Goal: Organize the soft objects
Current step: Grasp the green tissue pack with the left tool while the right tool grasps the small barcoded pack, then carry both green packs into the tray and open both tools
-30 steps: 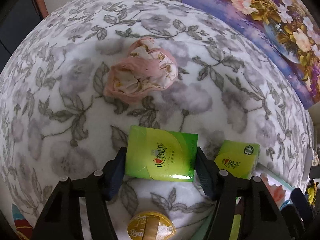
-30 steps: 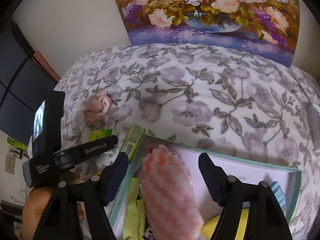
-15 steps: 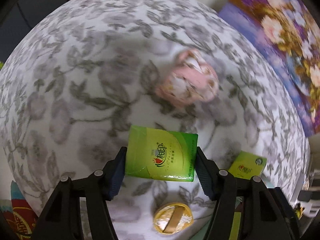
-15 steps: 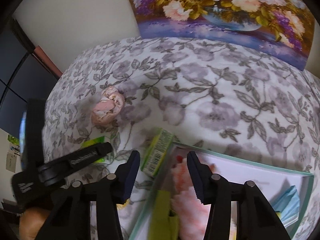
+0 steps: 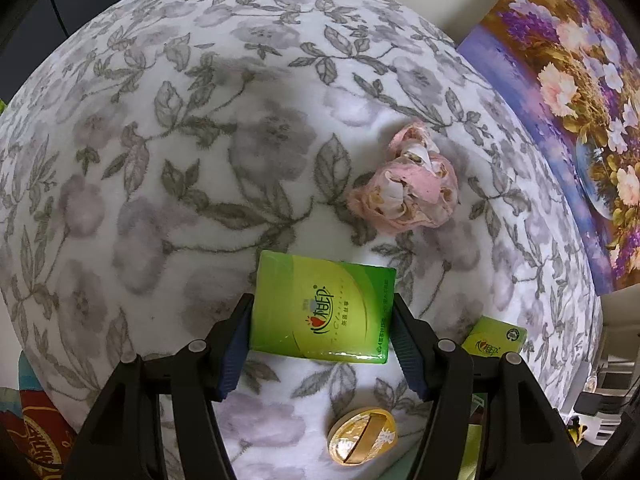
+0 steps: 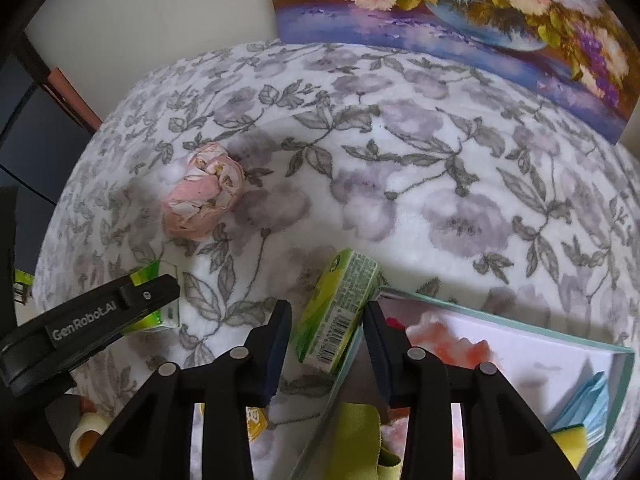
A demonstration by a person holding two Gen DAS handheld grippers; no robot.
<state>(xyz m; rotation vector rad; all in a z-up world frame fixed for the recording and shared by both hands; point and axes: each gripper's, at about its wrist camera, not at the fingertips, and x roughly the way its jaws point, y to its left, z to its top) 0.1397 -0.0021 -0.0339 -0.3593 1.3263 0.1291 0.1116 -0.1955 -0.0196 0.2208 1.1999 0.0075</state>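
Observation:
My left gripper is shut on a green tissue pack and holds it above the flowered blanket. A crumpled pink cloth lies on the blanket beyond it, to the right. A second green tissue pack lies tilted against the rim of a teal-edged box. My right gripper straddles this pack and its jaws are closing; a gap still shows at the left pad. The pink cloth lies further back on the left in this view. One finger of the left gripper shows there.
The box holds a pink-white fluffy cloth, a yellow-green cloth, a blue cloth and a yellow sponge. A round gold item lies near the blanket's front edge. A flower painting leans at the back.
The right gripper moved left from over the box to the second tissue pack and its jaws narrowed. The left gripper carried its pack leftward, so the pink cloth now lies to its right.

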